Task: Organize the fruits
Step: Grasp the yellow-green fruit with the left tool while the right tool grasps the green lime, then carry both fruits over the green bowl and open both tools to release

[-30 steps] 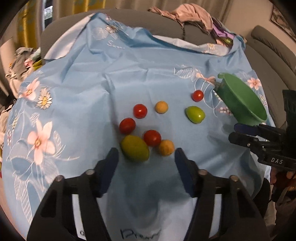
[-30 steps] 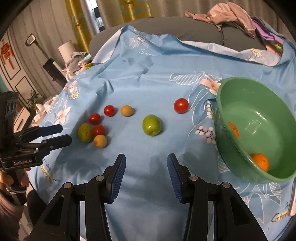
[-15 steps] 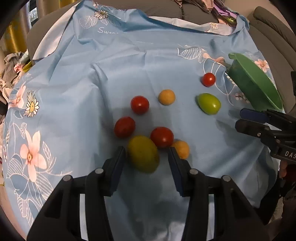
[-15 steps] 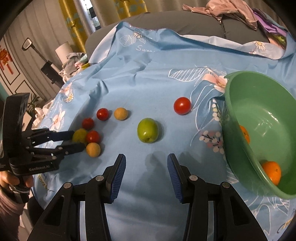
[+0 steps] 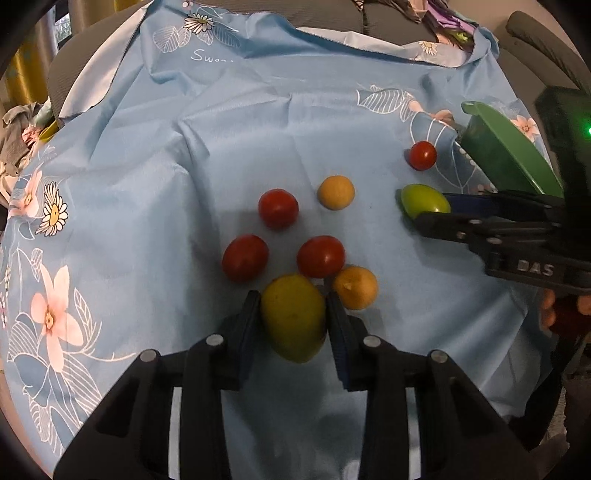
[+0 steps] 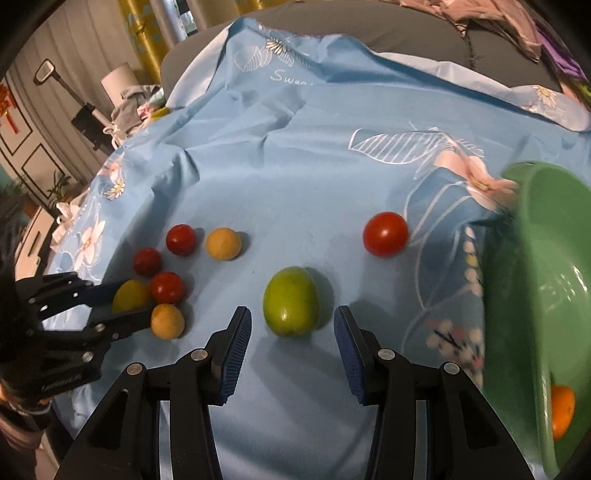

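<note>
On the blue cloth [image 5: 147, 229] | left gripper [image 5: 291, 314] now clamps yellow-green fruit [image 5: 293, 319], lift next | right gripper [image 6: 291, 325] wide, straddling green fruit [image 6: 291, 301]

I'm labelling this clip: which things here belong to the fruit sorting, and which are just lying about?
Job: yellow-green fruit in left gripper; green fruit before right gripper; red tomatoes; orange fruits; green bowl.
Lying about: clothes; blue cloth.
</note>
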`<state>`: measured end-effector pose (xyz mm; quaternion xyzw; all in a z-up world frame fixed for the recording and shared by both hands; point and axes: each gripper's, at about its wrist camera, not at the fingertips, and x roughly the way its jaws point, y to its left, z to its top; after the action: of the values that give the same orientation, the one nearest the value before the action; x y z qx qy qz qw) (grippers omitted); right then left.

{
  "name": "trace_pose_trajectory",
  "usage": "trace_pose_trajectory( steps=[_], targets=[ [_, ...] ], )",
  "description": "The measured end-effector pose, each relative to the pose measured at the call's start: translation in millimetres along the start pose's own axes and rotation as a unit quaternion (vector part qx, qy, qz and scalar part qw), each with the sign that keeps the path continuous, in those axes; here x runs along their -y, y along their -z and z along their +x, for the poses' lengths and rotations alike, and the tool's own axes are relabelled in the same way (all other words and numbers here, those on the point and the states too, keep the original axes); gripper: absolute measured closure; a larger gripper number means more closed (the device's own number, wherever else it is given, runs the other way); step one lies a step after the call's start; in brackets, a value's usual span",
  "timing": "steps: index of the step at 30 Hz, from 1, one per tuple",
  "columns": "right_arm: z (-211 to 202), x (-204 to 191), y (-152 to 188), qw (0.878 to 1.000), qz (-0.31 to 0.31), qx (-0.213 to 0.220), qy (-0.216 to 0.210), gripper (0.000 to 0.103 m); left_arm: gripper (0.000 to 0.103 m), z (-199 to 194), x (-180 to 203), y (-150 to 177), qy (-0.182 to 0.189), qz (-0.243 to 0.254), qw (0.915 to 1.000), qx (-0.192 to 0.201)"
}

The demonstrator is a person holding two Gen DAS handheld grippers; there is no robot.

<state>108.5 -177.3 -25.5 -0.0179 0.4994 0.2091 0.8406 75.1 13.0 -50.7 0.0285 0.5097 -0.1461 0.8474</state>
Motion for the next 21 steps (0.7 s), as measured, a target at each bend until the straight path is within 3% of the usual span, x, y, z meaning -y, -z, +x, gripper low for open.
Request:
trace_pose_trajectory(
  steps=[4, 5, 6, 21],
  targets=[
    [6, -1, -2, 1.000, -0.002, -0.004, 0.003, 0.056, 0.068, -2, 2, 0, -0.001, -0.010, 0.9999, 0.001],
    [6, -2, -2, 1.000, -0.004, -0.004, 0.005, 0.059, 0.068, -2, 2, 0, -0.001, -0.013, 0.9999, 0.001],
    [6, -2, -2, 1.000, -0.006, -0.004, 0.003, 0.067, 0.068, -2, 2, 1, -0.001, -0.015, 0.9999, 0.001],
    [-49, -6, 16, 0.998, 0.007, 0.054, -0.016, 0.067, 0.068, -51, 19, 3, -0.034, -0.018, 0.9982, 0.045]
  ],
)
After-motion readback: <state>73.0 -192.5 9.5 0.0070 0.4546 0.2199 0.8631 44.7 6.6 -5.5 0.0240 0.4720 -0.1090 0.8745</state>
